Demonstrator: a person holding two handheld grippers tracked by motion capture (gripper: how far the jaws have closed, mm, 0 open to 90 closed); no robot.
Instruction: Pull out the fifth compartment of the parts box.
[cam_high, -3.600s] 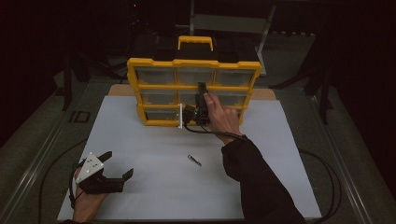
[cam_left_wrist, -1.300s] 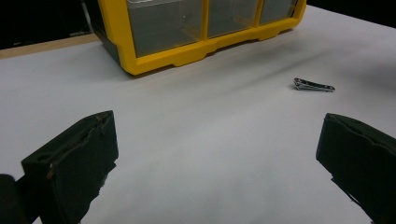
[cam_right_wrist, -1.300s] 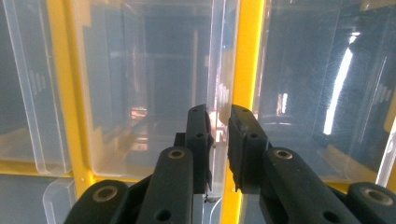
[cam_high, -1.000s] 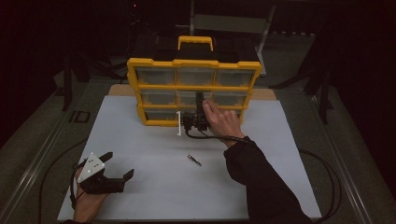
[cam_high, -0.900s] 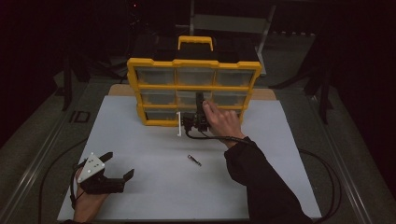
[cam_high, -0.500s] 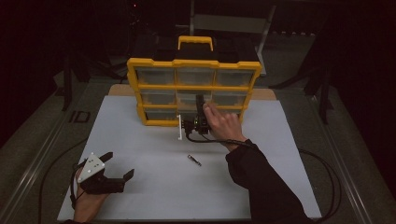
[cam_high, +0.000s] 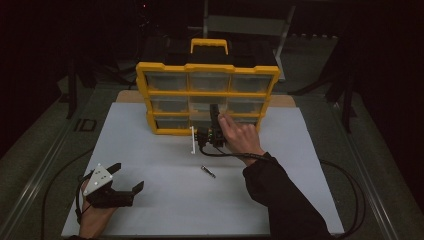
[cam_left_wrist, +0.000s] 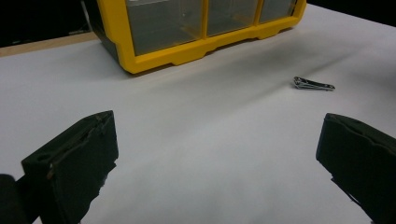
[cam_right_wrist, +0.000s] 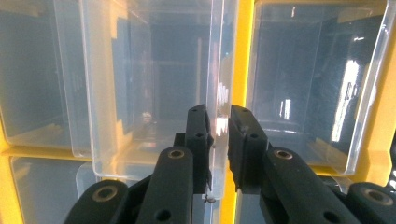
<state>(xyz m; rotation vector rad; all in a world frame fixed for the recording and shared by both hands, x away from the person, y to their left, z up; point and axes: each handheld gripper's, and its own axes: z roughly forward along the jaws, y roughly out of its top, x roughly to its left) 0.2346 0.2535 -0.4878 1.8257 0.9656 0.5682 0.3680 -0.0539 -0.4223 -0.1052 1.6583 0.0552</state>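
Note:
A yellow drawer cabinet (cam_high: 207, 93) with clear drawers stands at the far side of the white sheet (cam_high: 165, 200). My right gripper (cam_high: 213, 111) reaches up against its lower rows, with the person's hand behind it. In the right gripper view, my right gripper (cam_right_wrist: 219, 122) is shut on a thin clear drawer wall (cam_right_wrist: 216, 70), and that drawer stands out a little from the yellow frame (cam_right_wrist: 240, 51). My left gripper (cam_high: 129, 175) rests at the near left, open, with bare sheet between its jaws (cam_left_wrist: 217, 154). A small metal nail clipper (cam_high: 207, 171) (cam_left_wrist: 313, 84) lies on the sheet between the two hands.
A white upright strip (cam_high: 192, 140) stands just left of the right gripper in front of the cabinet (cam_left_wrist: 187, 51). A cable (cam_high: 345, 175) loops over the sheet's right side. Dark floor, a metal rail (cam_high: 30, 185) and a chair frame surround the table.
Since the earliest frame the right hand has eased slightly back toward the near side, still at the cabinet's front. The left gripper has stayed in place.

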